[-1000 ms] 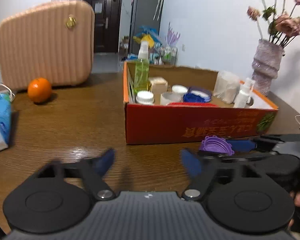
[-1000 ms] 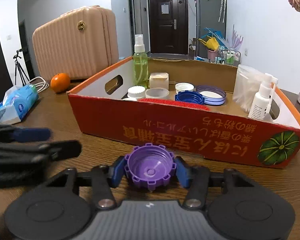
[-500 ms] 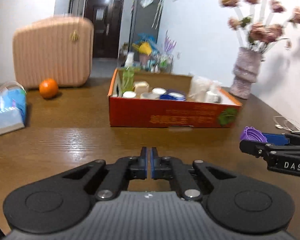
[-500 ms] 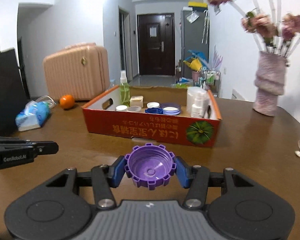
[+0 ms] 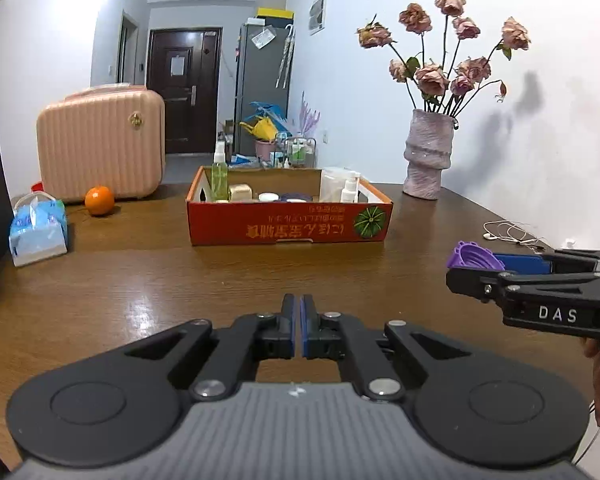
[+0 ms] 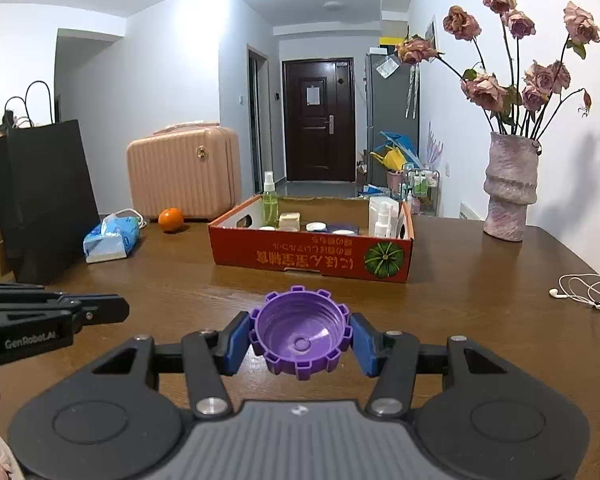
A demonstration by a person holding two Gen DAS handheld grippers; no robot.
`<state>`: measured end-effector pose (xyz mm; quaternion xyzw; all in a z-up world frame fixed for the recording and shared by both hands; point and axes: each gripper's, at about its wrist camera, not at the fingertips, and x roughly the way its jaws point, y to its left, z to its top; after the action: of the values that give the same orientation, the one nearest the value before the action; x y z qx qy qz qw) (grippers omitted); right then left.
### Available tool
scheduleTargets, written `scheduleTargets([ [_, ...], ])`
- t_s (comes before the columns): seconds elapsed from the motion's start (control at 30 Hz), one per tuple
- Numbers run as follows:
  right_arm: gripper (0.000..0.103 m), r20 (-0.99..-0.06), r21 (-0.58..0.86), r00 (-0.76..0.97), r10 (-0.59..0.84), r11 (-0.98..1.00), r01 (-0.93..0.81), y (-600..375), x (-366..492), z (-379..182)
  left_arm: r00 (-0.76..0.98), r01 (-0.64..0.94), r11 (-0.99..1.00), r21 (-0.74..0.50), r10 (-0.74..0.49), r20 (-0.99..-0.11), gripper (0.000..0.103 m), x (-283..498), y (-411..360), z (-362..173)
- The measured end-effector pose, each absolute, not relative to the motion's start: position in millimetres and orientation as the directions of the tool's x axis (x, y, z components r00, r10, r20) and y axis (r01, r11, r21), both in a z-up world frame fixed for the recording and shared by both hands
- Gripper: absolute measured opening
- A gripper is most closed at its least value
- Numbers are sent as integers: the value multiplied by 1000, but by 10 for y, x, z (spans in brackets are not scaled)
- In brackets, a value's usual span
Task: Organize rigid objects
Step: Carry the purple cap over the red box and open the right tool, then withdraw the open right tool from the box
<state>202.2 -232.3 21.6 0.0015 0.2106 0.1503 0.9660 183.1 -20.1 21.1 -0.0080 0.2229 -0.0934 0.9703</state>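
— What did your right gripper (image 6: 300, 338) have just then?

— I had the purple ridged plastic cap (image 6: 300, 330) clamped between my two blue pads, one pressing on each side, its hollow side facing the camera. It sat at the lower centre of the right wrist view, above the brown wooden table (image 6: 480, 320).

— And your left gripper (image 5: 297, 330)?

— My jaws there were pressed together with nothing between them, low in the middle of the left wrist view. At the right edge of that same view I could see the right gripper side-on, the cap poking out at its tip.

— Where was the box?

— The shallow red cardboard box with an orange rim (image 6: 312, 256) stood on the table at the centre of both views, well apart from both grippers. Inside it stood a green spray bottle (image 6: 270, 200) at the left end, a white spray bottle (image 6: 382, 218) toward the right end, and some round white and blue lids I could not tell apart clearly.

— Anything else on the table?

— A pink ribbed suitcase (image 5: 100, 144) and an orange fruit (image 5: 99, 200) at the left, a blue tissue pack (image 5: 38, 228) nearer the left edge, a pale vase of dried roses (image 5: 426, 156) at the upper right, and white earphones (image 6: 584, 288) at the right.
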Motion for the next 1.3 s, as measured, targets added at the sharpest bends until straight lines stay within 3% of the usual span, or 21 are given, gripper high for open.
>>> scheduleTargets([
  [0.2, 52, -389, 65, 867, 313, 948, -313, -2309, 2415, 333, 901, 170, 984, -50, -176, -396, 3, 2153, -155, 353],
  [0.4, 52, -396, 48, 854, 336, 937, -347, -2246, 3441, 586, 903, 200, 979, -42, -200, -380, 3, 3121, -121, 591],
  [0.57, 52, -485, 89, 809, 332, 939, -333, -2108, 4635, 508, 856, 207, 976, -70, -215, -470, 3, 4217, -89, 548],
  [0.7, 52, -564, 22, 785, 257, 955, -297, -1912, 5354, 220, 831, 195, 978, -74, -205, -516, 3, 4890, -118, 397],
  [0.83, 52, -614, -9, 763, 201, 965, -262, -1860, 5789, -82, 803, 177, 982, -66, -183, -567, 3, 5428, -135, 188],
  [1.03, 54, -613, -70, 774, 160, 964, -255, -1776, 5978, -266, 788, 171, 983, -66, -177, -590, 9, 5760, -91, -44],
  [1.07, 59, -614, -63, 772, 164, 965, -255, -1776, 6003, -264, 787, 156, 985, -74, -169, -593, 21, 5787, -86, -66],
  [1.1, 64, -610, -54, 774, 170, 966, -254, -1789, 6006, -253, 785, 142, 986, -86, -165, -597, 48, 5811, -61, -84],
  [1.17, 64, -601, -44, 779, 178, 966, -254, -1807, 5978, -189, 790, 121, 986, -111, -163, -591, 74, 5808, -23, -75],
  [1.23, 64, -584, -30, 789, 191, 966, -256, -1854, 5890, -71, 805, 125, 986, -109, -166, -569, 78, 5743, 0, -19],
  [1.3, 65, -573, -3, 792, 213, 965, -262, -1922, 5787, 79, 807, 146, 985, -95, -174, -565, 90, 5671, 9, 86],
])
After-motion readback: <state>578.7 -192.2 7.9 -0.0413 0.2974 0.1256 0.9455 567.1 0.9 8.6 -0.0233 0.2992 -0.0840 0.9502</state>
